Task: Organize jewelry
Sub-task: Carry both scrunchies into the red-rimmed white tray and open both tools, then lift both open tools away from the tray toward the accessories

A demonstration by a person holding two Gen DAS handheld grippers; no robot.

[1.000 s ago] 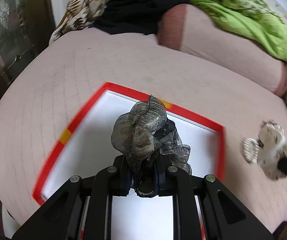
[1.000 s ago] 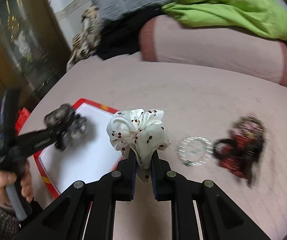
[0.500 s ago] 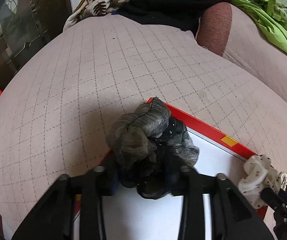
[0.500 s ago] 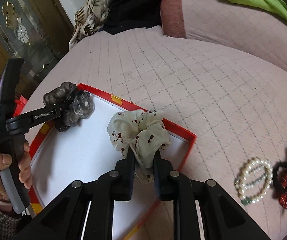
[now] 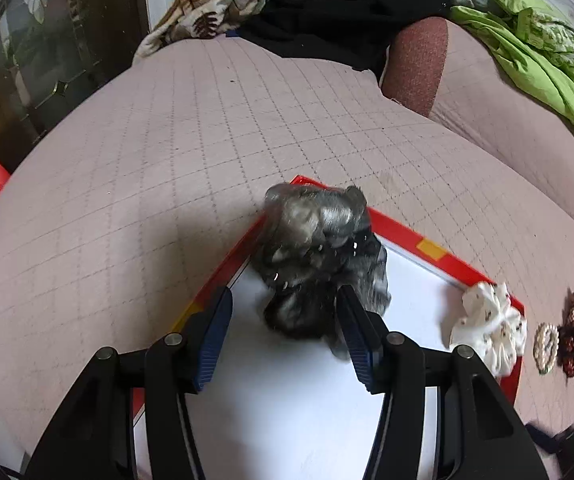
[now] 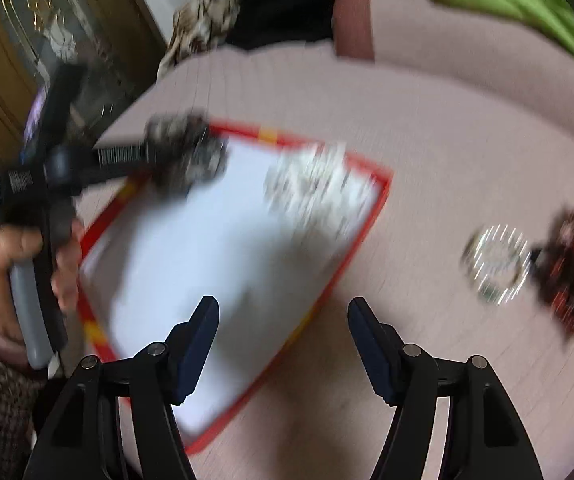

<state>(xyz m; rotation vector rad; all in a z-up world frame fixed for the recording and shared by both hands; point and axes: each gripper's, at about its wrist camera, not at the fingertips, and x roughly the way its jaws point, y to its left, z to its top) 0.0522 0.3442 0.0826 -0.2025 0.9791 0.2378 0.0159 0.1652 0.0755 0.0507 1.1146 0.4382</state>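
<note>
A crumpled grey scrunchie [image 5: 319,264], bunched with no clear long axis, lies in the far corner of the red-rimmed white tray [image 5: 427,236], just ahead of the left gripper [image 5: 285,312], whose jaws have just been opening and stand apart, the right fingertip [image 5: 351,320] seemingly brushing it. The white cherry-print scrunchie [image 5: 487,328] lies in the tray's right corner, well ahead of the right gripper [image 6: 283,320], whose jaws have just been opening and hold nothing. Both grippers tilt steeply down; a hand [image 6: 27,264] grips the left one's handle.
</note>
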